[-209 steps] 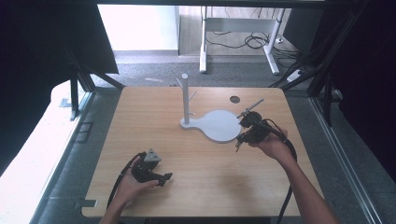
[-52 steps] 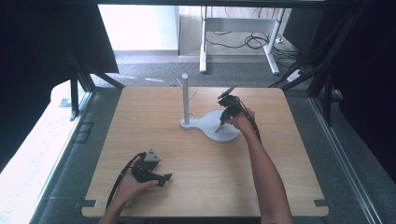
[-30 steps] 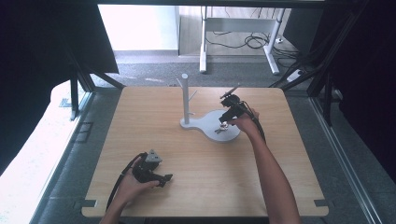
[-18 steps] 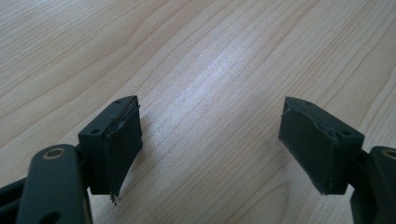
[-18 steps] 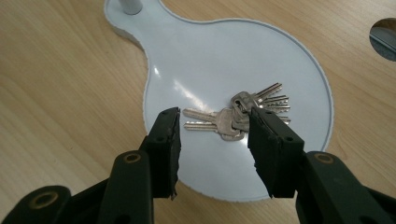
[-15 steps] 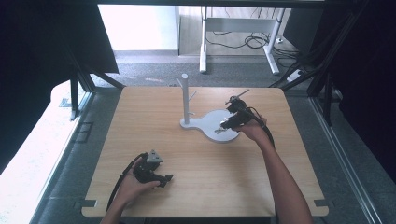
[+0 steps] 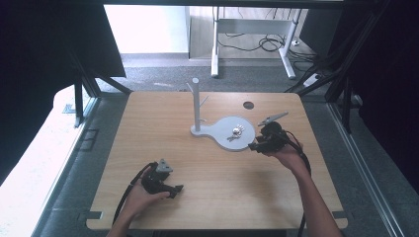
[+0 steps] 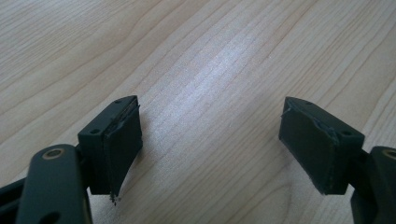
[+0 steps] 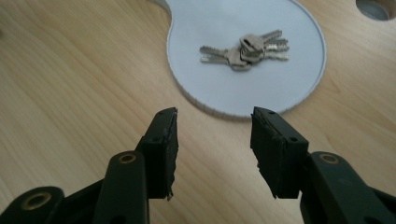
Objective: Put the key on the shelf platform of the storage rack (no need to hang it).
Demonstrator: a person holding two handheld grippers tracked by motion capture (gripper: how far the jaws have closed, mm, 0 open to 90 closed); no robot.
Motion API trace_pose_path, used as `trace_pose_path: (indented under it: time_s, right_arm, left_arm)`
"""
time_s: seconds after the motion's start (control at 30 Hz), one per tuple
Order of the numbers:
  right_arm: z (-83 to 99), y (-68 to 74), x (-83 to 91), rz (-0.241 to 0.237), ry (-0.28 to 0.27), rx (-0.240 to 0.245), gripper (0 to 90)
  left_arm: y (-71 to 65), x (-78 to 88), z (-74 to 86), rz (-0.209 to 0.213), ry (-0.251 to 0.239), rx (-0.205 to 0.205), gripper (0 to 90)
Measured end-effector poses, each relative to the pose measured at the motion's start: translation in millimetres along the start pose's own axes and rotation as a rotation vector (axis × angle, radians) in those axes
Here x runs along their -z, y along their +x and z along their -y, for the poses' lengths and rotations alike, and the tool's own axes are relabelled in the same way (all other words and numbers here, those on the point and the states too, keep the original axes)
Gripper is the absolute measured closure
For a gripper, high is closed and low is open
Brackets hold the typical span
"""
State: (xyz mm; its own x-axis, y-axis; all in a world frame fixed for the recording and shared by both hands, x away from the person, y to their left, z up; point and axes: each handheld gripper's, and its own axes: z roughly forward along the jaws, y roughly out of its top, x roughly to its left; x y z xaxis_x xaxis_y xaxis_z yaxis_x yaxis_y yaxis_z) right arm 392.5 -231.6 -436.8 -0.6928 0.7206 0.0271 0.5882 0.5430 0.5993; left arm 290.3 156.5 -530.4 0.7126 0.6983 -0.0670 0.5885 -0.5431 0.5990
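Keys (image 9: 245,49): a small bunch of flat metal keys with toothed blades, fanned out from one ring; they lie on the tray straight ahead of the right gripper's jaws, well clear of the pads.
Tray (image 9: 210,88): a thin, pale grey round dish with a finely ribbed rim and a smooth matt face; its near edge lies just beyond the right gripper's tips, and a narrow neck joins it to the post's foot.
Post (image 7: 196,103): a slim, pale upright rod with short side pegs, standing on the tray's neck, farther from the right gripper than the keys.
Right gripper (image 9: 212,128): its black jaws stand apart with only bare wood between them; they have just been opening. The pads are blocky and matt, with frayed edges. In the high view it sits at the tray's right rim (image 7: 254,146).
Left gripper (image 8: 210,130): jaws spread wide, nothing between them, over bare wood; the pads are chunky black blocks, worn at the corners. In the high view it rests low on the near left part of the table (image 7: 175,189), well apart from the tray.
Table (image 8: 219,56): light wood with a fine straight grain and a soft sheen; a round dark hole (image 7: 248,104) lies beyond the right gripper.
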Motion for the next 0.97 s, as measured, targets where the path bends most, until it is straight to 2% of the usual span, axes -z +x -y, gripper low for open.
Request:
trace_pose_path:
  time_s: [0.1,0.2,0.33,0.47,0.57,0.67,0.83,0.97]
  right_arm:
    - [19.4,1.7,5.3,-0.01,-0.018,-0.009,51.4]
    - [40.4,3.4,7.1,-0.01,-0.011,-0.017,51.2]
    - [70.6,7.3,8.6,0.003,0.0,-0.021,51.1]
    - [89.1,7.1,9.4,0.019,-0.018,-0.053,51.5]
    - [93.2,4.7,8.2,0.038,-0.001,-0.061,50.9]
    - [94.6,2.6,8.8,0.035,-0.012,-0.078,50.3]
    - [96.7,4.5,6.9,0.035,-0.019,-0.076,50.0]
    - [99.1,4.3,7.4,0.056,-0.049,-0.096,50.1]
  left_arm:
    - [0.6,1.2,0.2,-0.005,-0.001,0.003,21.4]
    - [1.0,2.5,0.4,-0.008,-0.003,0.009,21.4]
    - [1.8,3.0,0.5,-0.01,-0.006,0.014,21.5]
    - [1.4,1.5,0.5,-0.011,0.002,0.011,21.5]
    - [1.0,1.4,0.5,-0.013,0.003,0.009,21.4]
    - [0.8,1.8,0.5,-0.012,0.001,0.008,21.5]
    - [1.0,1.8,0.5,-0.009,-0.001,0.006,21.5]
    - [0.8,2.2,0.4,-0.01,-0.002,0.007,21.5]
